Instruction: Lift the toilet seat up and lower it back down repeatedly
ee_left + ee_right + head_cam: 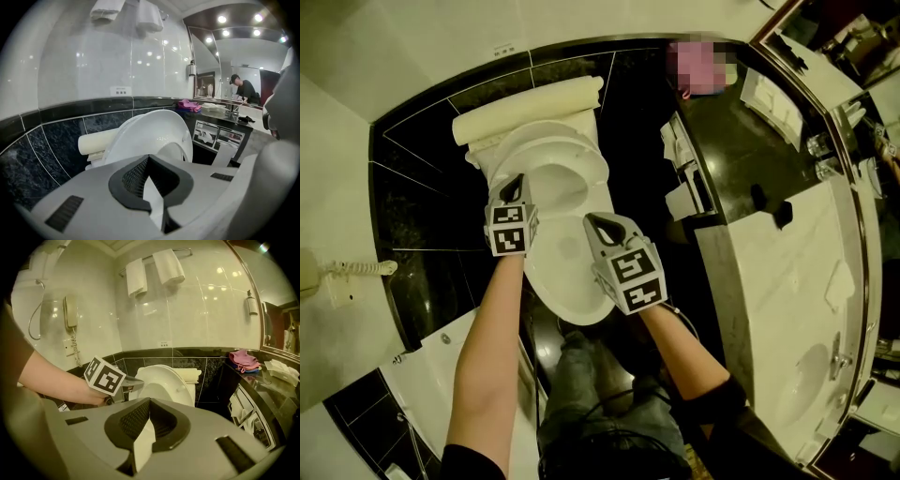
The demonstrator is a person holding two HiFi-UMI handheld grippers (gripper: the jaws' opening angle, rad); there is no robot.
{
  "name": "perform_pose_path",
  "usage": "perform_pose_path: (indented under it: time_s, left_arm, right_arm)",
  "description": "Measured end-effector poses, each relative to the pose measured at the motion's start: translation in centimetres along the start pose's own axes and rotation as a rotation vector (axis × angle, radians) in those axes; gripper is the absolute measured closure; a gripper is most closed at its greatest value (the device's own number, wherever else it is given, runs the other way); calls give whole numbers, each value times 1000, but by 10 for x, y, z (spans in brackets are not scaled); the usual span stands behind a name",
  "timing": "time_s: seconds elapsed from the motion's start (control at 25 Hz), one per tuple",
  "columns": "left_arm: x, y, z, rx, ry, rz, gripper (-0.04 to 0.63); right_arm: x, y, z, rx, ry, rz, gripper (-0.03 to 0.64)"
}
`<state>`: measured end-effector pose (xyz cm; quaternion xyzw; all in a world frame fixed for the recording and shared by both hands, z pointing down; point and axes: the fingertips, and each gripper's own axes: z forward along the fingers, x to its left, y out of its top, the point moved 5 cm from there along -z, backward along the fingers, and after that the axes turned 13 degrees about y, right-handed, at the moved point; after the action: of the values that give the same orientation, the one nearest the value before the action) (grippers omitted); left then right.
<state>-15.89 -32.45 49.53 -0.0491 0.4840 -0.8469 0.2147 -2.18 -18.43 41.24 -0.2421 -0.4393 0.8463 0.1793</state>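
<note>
Counter (pixel 769 272) with pink cloth (pixel 243 359) on your right, wall phone (pixel 70 312) on your left. Toilet seat (pixel 154 131) is up, tilted back toward the cistern (pixel 530 108), long axis near vertical. Your left tool (pixel 517 186) and right tool (pixel 598 223) have jaws together, empty, above the bowl (pixel 572 272).

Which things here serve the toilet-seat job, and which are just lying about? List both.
Job in hand: toilet seat, raised; toilet bowl; left gripper; right gripper.

Just lying about: pink cloth; hanging towels; wall phone; soap dispenser.
</note>
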Motion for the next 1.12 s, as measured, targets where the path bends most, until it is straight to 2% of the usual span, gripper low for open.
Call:
perform_pose_path:
  time_s: [0.4, 0.72, 0.88, 1.12]
  left_arm:
    - [6, -5, -6, 0, 18, -2, 606]
    - [1, 8, -28, -24, 23, -10, 606]
    - [-6, 24, -62, -45, 28, -6, 606]
    - [-22, 47, -147, -65, 58, -25, 606]
  right_arm:
    - [3, -3, 1, 25, 10, -15, 600]
    - [0, -4, -9, 32, 1, -28, 600]
    - [3, 3, -19, 28, 21, -40, 600]
    - [15, 12, -50, 23, 57, -78, 600]
